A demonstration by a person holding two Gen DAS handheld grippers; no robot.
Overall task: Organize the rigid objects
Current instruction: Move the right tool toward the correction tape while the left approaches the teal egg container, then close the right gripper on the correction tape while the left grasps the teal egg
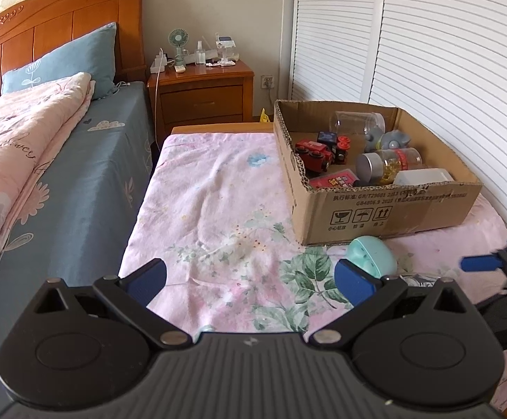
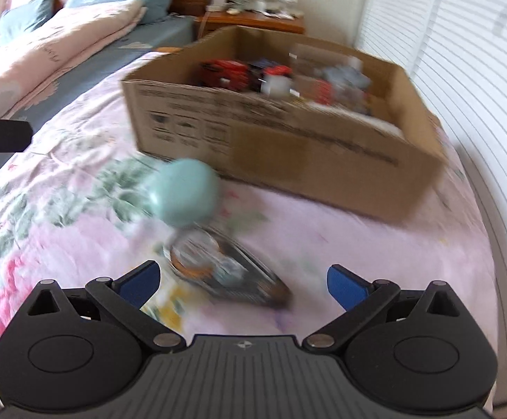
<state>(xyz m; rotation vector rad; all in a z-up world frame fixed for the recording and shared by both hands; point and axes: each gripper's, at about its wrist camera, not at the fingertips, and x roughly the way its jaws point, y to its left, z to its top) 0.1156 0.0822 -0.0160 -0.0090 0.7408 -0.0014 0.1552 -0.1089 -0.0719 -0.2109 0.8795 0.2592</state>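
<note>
A cardboard box (image 1: 386, 209) (image 2: 288, 146) sits on the floral pink sheet (image 1: 218, 192) and holds red toy trains (image 1: 314, 153), clear jars (image 1: 389, 164) and other small items. A mint green rounded case (image 1: 372, 256) (image 2: 183, 197) lies just in front of the box. Beside it lies a dark, flat packaged object (image 2: 225, 272), blurred in the right wrist view. My left gripper (image 1: 250, 282) is open above the sheet, its right finger next to the mint case. My right gripper (image 2: 241, 284) is open, with the dark object between and ahead of its fingers. The right gripper (image 1: 484, 263) also shows at the left view's right edge.
A large bed with a pink quilt (image 1: 19, 146) and blue pillow (image 1: 68, 63) lies to the left. A wooden nightstand (image 1: 204, 94) with a small fan and bottles stands behind. White louvred doors (image 1: 428, 52) line the right side.
</note>
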